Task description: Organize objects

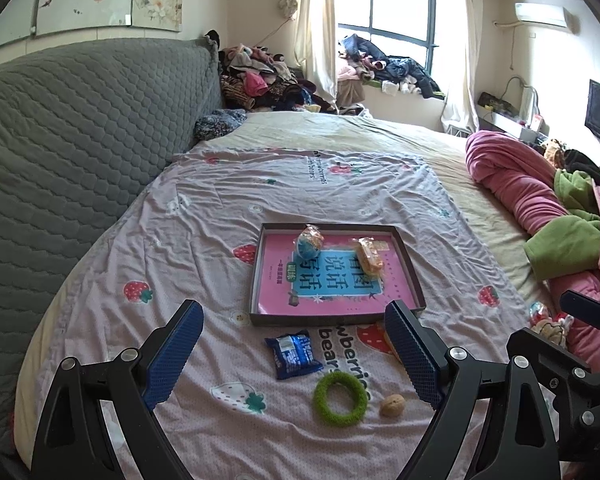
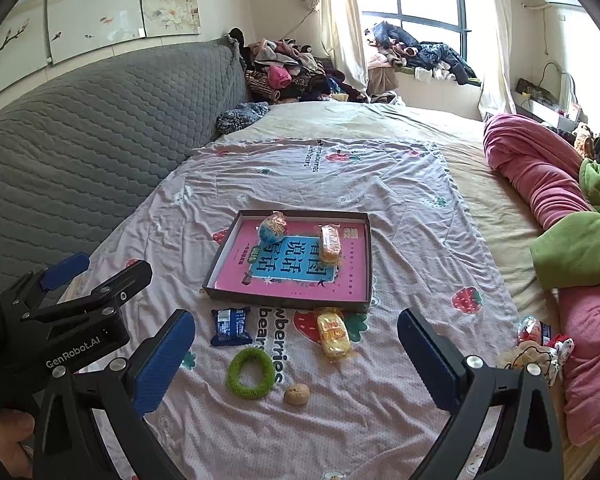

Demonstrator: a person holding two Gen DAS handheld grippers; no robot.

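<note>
On the strawberry-print sheet [image 2: 400, 208] lies a shallow dark box [image 2: 220, 258], its floor covered by a pink and blue printed sheet. Inside, toward the far edge, sit two wrapped snacks: on the left a round blue and orange packet [image 2: 273, 229], to its right a long orange cake bar [image 2: 331, 243] lying lengthwise.

The left gripper [image 1: 294, 354] hangs over the near part of the sheet, angled downward, its blue-padded jaws spread wide with nothing between the pads (the loose items show through the gap, lying on the cloth below). The right gripper [image 2: 296, 354] is tilted down likewise, jaws also wide apart and empty; the left tool's body appears at its left edge, held by a hand [image 2: 4, 440].

Outside the box, left to right: a dark blue biscuit packet [image 2: 231, 326] just in front of the box's near wall, a green fuzzy ring [image 2: 250, 372] nearer the cameras, a walnut [image 2: 297, 394] beside the ring, and a yellow wrapped cake [image 2: 332, 334] touching or nearly touching the near wall. Farther right, small toys [image 2: 534, 344] rest against the pink blanket [image 2: 540, 184].
</note>
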